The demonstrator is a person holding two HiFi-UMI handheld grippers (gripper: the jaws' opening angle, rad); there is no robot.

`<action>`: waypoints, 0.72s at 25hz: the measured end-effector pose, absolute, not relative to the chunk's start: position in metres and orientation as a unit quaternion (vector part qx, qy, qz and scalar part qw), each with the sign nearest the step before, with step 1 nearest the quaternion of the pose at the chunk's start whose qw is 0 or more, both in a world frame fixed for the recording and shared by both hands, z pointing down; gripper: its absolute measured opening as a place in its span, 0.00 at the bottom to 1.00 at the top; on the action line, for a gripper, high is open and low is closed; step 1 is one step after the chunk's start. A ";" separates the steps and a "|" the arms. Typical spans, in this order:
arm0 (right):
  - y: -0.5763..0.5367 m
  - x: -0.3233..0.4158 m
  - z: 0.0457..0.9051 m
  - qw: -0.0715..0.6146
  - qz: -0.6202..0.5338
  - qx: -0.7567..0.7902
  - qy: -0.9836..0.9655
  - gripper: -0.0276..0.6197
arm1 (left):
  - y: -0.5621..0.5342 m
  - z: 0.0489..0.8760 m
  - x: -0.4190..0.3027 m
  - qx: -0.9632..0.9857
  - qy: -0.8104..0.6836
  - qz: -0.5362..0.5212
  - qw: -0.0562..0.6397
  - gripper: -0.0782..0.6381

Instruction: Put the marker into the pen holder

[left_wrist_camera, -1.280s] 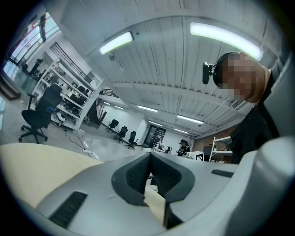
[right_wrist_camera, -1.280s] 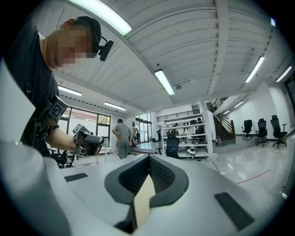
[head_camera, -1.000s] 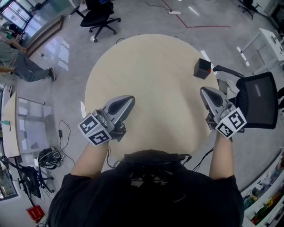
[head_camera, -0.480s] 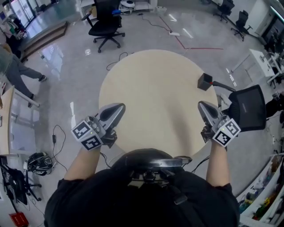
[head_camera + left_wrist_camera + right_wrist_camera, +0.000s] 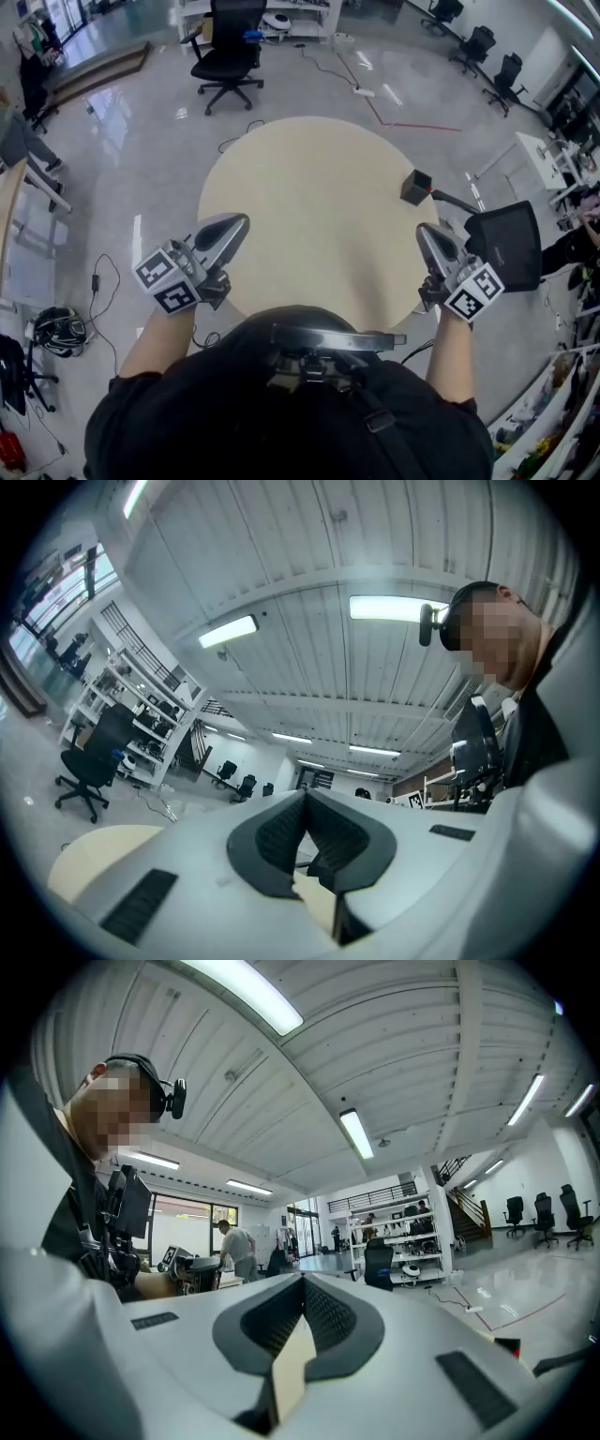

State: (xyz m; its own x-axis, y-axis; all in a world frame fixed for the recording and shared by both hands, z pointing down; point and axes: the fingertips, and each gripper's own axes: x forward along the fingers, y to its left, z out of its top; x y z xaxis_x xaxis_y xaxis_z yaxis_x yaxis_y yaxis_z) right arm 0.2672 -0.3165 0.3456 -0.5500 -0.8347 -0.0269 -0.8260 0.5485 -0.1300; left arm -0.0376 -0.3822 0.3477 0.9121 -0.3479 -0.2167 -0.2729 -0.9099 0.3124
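Pen holder (image 5: pixel 415 187) inside too small & dark; table (image 5: pixel 309 178) near edge behind person's head (image 5: pixel 298 330).

Beige table (image 5: pixel 309 187), black pen holder (image 5: pixel 415 187)

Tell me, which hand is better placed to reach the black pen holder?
Probably the right. The right gripper is much nearer the pen holder than the left gripper across the table. Both are shut and empty.
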 end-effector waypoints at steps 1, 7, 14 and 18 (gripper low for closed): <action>-0.312 0.274 0.345 0.045 -0.050 -0.469 0.881 0.05 | -0.377 0.344 -0.031 0.967 -0.165 -0.138 0.135 0.10; -0.280 0.314 0.344 0.047 -0.054 -0.452 0.889 0.05 | -0.340 0.334 0.026 0.962 -0.175 -0.151 0.142 0.10; -0.263 0.347 0.354 0.048 -0.060 -0.458 0.886 0.05 | -0.316 0.342 0.075 0.967 -0.160 -0.130 0.151 0.10; -0.265 0.347 0.355 0.052 -0.058 -0.455 0.887 0.05 | -0.317 0.338 0.078 0.969 -0.159 -0.124 0.146 0.10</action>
State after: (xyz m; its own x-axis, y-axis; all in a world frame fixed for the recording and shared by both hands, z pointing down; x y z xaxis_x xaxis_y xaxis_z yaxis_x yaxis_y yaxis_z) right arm 0.3470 -0.2651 0.3550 -0.5802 -0.8135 -0.0387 -0.8016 0.5789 -0.1495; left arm 0.0785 -0.3169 0.3378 0.9187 -0.3438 -0.1946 -0.2711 -0.9070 0.3223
